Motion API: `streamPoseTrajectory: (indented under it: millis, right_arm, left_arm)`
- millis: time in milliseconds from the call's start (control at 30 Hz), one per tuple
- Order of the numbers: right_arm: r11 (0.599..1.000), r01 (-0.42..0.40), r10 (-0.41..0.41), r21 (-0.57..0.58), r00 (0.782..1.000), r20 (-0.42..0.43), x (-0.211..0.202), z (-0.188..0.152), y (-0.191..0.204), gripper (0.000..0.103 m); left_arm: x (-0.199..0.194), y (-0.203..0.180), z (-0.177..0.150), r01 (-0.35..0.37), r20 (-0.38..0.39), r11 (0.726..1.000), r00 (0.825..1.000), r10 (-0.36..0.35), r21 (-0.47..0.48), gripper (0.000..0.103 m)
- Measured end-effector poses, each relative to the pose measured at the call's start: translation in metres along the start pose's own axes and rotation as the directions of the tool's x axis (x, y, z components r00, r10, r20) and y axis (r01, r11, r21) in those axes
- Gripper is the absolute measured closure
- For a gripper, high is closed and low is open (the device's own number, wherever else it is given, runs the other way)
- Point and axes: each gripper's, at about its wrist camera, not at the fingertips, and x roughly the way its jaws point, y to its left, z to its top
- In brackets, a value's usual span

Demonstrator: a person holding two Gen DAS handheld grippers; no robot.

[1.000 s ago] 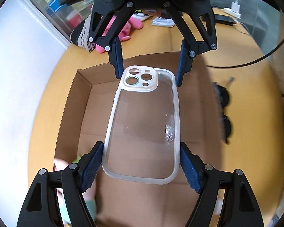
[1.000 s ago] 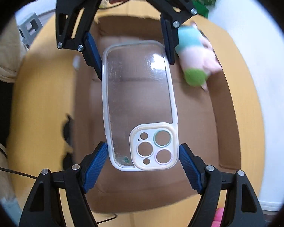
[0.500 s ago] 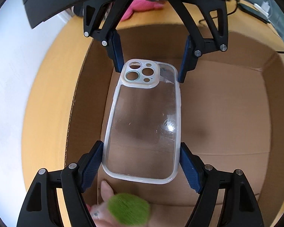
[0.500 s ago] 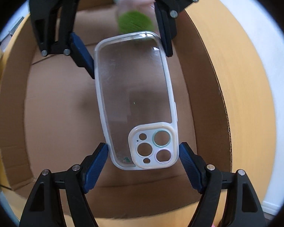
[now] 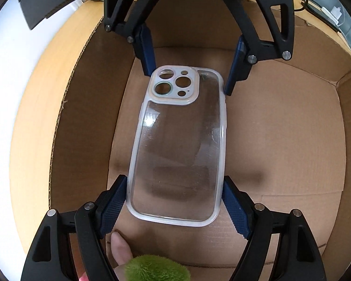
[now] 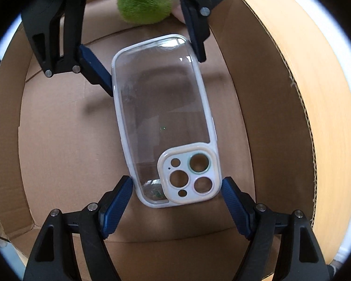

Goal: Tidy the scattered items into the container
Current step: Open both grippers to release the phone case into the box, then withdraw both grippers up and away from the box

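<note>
Phone case [image 5: 177, 145], clear with a pale rim, carried flat between both tools and hanging low inside the cardboard box [image 5: 316, 121], its own shadow just beneath it on the brown floor. Gripped at the plain end by the left gripper [image 5: 175, 201] at the bottom of the left view, blue pads pressed on both long edges. Gripped at the camera-cutout end by the right gripper [image 6: 175, 199] at the bottom of the right view, pads snug to the rim there. Each tool also showing at the top of the other's frame, clamped on the far end. Two grips, one per end, probably to keep a light, springy shell level and stop it twisting or flicking out. Both tools pointing steeply down into the box, walls curving up all round the frame, wooden table [image 5: 35, 117] visible only beyond the left wall. Fuzzy green toy [image 6: 142, 4] at the top centre of the right view, already lying in the box just past the plain end of the case; the same green fluff at the bottom centre of the left view, with a pinkish part [image 5: 120, 248] beside it. Case held clear of the toy, over bare cardboard, likely so as to land flat. Not yet touching the floor, by the look of that shadow. Next in all likelihood: a little lower, then both sets of pads eased apart together so neither end drops first.
</note>
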Motion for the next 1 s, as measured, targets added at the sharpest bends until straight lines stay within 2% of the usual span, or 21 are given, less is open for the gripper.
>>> streamPoseTrajectory:
  millis: [133,333,500,567,633,700,733,800,833,900,967,1000]
  right_arm:
    - [1.000,0.021,-0.020,0.012,0.999,-0.028,0.006,-0.004,0.003,0.024]
    - [0.997,0.037,-0.037,0.065,0.999,-0.006,-0.001,-0.013,0.008,0.024]
    - [0.988,0.050,-0.066,0.145,0.992,0.110,-0.039,-0.026,0.030,0.024]
    - [0.981,0.069,-0.103,0.181,0.977,0.187,-0.064,-0.033,0.051,0.024]
    - [0.963,0.125,-0.186,0.239,0.949,0.253,-0.086,-0.038,0.081,0.024]
    - [0.931,0.174,-0.270,0.322,0.920,0.285,-0.105,-0.044,0.113,0.024]
    - [0.913,0.193,-0.305,0.361,0.908,0.288,-0.113,-0.045,0.130,0.024]
    - [0.879,0.236,-0.372,0.415,0.884,0.285,-0.121,-0.048,0.124,0.024]
    - [0.855,0.255,-0.407,0.451,0.869,0.281,-0.128,-0.054,0.141,0.024]
    - [0.812,0.247,-0.446,0.528,0.846,0.291,-0.141,-0.070,0.165,0.024]
    - [0.750,0.202,-0.470,0.630,0.833,0.293,-0.140,-0.062,0.180,0.024]
    - [0.714,0.193,-0.488,0.673,0.827,0.280,-0.142,-0.064,0.191,0.024]
  left_arm:
    - [0.000,0.004,0.000,-0.004,-0.006,1.000,1.000,0.004,-0.013,0.019]
    - [-0.012,0.008,-0.003,-0.022,0.018,0.999,1.000,0.023,-0.034,0.019]
    - [-0.053,0.000,-0.026,-0.098,0.094,0.989,0.990,0.108,-0.107,0.019]
    - [-0.080,-0.012,-0.045,-0.175,0.118,0.971,0.974,0.196,-0.165,0.019]
    - [-0.111,-0.027,-0.066,-0.294,0.112,0.922,0.937,0.330,-0.253,0.018]
    - [-0.142,-0.049,-0.095,-0.339,0.110,0.870,0.910,0.400,-0.359,0.012]
    - [-0.162,-0.061,-0.117,-0.343,0.116,0.837,0.897,0.427,-0.427,0.010]
    - [-0.183,-0.066,-0.114,-0.340,0.129,0.783,0.875,0.466,-0.521,0.007]
    - [-0.195,-0.071,-0.122,-0.338,0.136,0.752,0.861,0.490,-0.566,0.006]
    - [-0.219,-0.100,-0.140,-0.330,0.150,0.695,0.833,0.533,-0.639,0.004]
    - [-0.242,-0.135,-0.158,-0.288,0.175,0.624,0.800,0.573,-0.727,0.000]
    - [-0.250,-0.150,-0.165,-0.260,0.181,0.589,0.791,0.585,-0.765,0.000]
